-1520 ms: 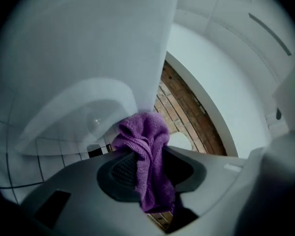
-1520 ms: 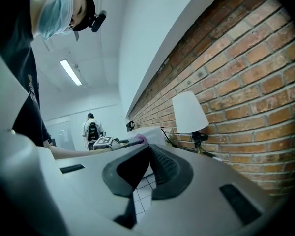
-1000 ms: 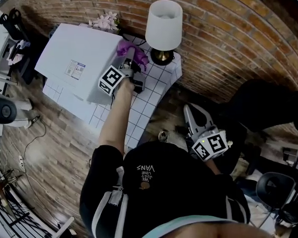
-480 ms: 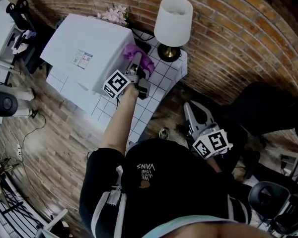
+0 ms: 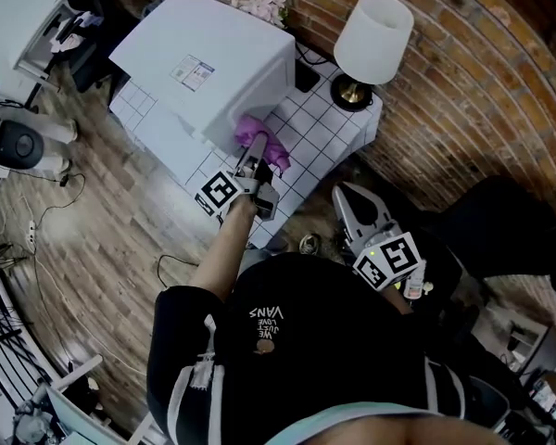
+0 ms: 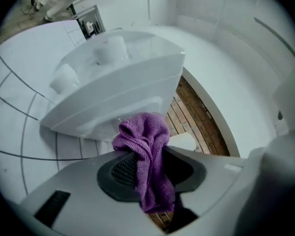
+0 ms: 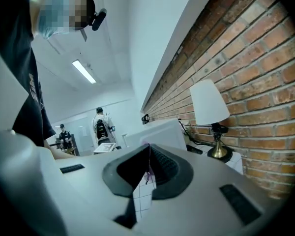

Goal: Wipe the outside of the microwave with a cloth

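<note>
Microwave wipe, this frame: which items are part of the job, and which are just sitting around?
In the job:
microwave
purple cloth, against the microwave's side
left gripper, shut on the cloth

Just there:
right gripper, shut, empty, away from the microwave
lamp
flowers behind the microwave
tiled table, only carries the microwave

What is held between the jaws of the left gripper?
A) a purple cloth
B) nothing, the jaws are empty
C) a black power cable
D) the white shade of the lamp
A: in the left gripper view the left gripper has its jaws closed on a purple cloth, which it holds up close to the white microwave.
</note>
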`<state>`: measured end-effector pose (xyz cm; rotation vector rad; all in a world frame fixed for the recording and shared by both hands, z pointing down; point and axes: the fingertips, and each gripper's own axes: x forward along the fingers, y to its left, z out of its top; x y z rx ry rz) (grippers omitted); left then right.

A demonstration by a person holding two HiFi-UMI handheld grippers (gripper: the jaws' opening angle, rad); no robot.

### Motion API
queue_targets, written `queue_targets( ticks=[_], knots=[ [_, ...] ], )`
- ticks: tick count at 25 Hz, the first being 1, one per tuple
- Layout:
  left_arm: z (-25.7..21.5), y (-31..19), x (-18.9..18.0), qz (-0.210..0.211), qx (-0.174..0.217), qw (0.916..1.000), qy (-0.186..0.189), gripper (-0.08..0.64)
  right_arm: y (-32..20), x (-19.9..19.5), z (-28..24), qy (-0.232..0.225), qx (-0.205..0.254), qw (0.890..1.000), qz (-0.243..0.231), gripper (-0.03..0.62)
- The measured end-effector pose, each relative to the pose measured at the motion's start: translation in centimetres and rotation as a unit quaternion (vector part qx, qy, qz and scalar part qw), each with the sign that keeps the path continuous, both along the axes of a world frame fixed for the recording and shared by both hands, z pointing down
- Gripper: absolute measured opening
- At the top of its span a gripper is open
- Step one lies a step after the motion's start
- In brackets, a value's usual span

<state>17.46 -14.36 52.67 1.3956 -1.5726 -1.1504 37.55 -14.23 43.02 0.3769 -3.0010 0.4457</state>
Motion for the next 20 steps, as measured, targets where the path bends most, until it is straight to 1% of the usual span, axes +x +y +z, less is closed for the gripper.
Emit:
queue_targets(
  ticks=[3,6,9,14,20],
  knots=[
    [0.8,3.1,-0.1,-0.022,0.006,0.9995,0.02,0.14,0.9,-1.1,0.1,-0.002,0.0,1.0,-0.022,0.003],
    [2.0,5.7,-0.8,-0.044,-0.014,0.9989,0.012,0.14,1.5,-1.8,0.1,-0.002,0.0,0.999,-0.037,0.003],
    [2.4,6.6,-1.6,-0.051,-0.018,0.9985,0.007,0.14,1.9,-2.1,0.2,-0.001,0.0,0.999,-0.043,0.003],
    [2.8,5.6,-2.5,-0.049,-0.019,0.9985,0.011,0.14,1.7,-1.6,0.2,0.001,0.002,0.999,-0.033,0.003],
    [2.9,1.1,-2.3,-0.026,-0.013,0.9994,0.017,0.14,0.1,0.4,0.4,0.009,0.002,1.0,0.008,0.003]
  ],
)
